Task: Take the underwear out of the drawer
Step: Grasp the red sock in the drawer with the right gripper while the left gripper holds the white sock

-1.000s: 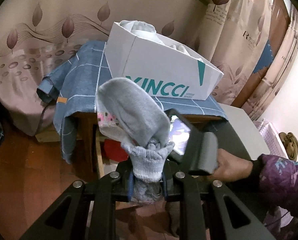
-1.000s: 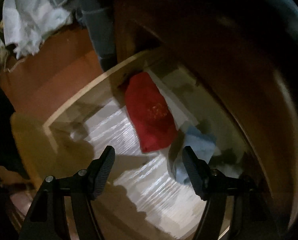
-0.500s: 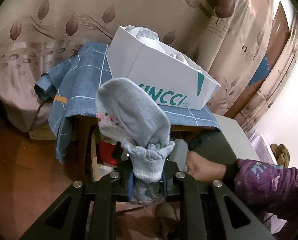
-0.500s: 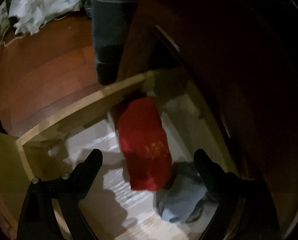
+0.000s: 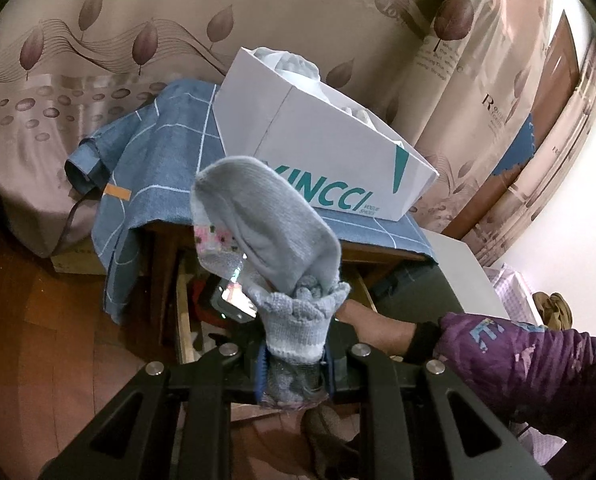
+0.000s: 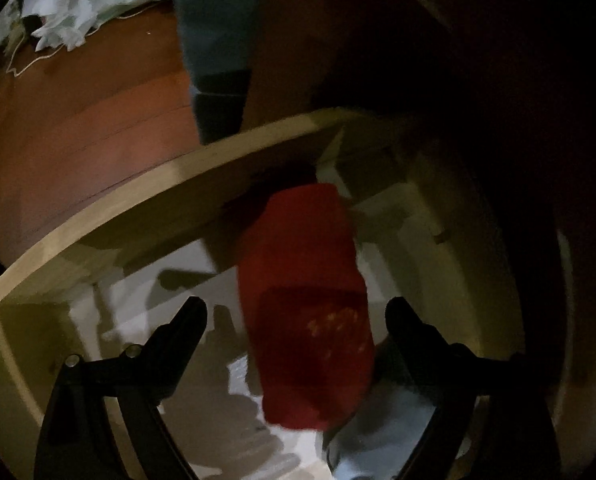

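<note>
Underwear, one red piece (image 6: pixel 305 312), lies in the drawer (image 6: pixel 98 216) between the spread right gripper (image 6: pixel 296 312) fingers, untouched; one blue piece (image 6: pixel 381 432) beside. Left gripper (image 5: pixel 294 364) pinches one grey sock (image 5: pixel 266 232).

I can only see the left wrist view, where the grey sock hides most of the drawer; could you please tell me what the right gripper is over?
Observer: The right gripper hangs over a folded red garment in the open drawer.
Operator: Have its fingers closed on it?
Observer: No. The fingers stand wide, the jaws have just been opening, and the garment shows between them, unpressed.
Operator: Is anything else in there?
Observer: A pale blue cloth lies by the red garment's near end, partly under it.
</note>
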`<state>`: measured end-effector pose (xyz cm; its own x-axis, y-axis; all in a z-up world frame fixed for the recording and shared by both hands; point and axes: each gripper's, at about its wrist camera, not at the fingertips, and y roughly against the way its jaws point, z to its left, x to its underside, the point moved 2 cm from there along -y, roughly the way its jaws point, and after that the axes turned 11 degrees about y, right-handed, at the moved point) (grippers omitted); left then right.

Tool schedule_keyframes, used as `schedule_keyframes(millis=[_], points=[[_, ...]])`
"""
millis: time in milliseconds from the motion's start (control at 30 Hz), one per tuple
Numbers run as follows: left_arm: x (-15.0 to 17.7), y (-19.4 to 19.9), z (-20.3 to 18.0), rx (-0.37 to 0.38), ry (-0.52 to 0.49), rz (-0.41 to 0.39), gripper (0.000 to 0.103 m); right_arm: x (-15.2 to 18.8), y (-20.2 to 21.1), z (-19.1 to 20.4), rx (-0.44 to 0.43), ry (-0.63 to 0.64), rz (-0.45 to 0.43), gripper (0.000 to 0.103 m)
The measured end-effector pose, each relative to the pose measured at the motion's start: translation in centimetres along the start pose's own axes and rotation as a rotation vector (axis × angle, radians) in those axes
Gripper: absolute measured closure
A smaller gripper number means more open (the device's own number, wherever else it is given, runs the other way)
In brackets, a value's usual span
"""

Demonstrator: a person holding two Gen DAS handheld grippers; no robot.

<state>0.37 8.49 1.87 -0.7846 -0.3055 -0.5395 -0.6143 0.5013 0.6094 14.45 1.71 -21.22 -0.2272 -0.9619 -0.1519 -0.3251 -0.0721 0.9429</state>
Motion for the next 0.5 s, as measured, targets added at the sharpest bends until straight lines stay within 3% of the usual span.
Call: schedule_keyframes(millis=[267,333,367,400,500], points=[[-0.1,-0.2,0.1,0.001,0.01,0.005,0.082,-0.4,-1.0,-0.4,-0.06,0.031,0.008,0.014],[-0.1,-0.2,0.0,-0.003,0.003,0.005,0.082,-0.3,-0.7,-0.5,-0.107,0.015,0.012,0.026],[0.0,-0.2,0.0,-0.007,-0.002,0.003,0.082,0.0,-0.3,-0.4,-0.114,0.017,0.011,0.05],[0.0,-0.2,0.0,-0.009,-0.003,0.001,0.082,0.1,0.0,-0.1,-0.088,0.035,0.021,0.067],[-0.1,-0.2,0.1,-0.009,0.001,0.002,0.082,1.4,0.6,1.0,-0.063,0.086,0.052,0.07]])
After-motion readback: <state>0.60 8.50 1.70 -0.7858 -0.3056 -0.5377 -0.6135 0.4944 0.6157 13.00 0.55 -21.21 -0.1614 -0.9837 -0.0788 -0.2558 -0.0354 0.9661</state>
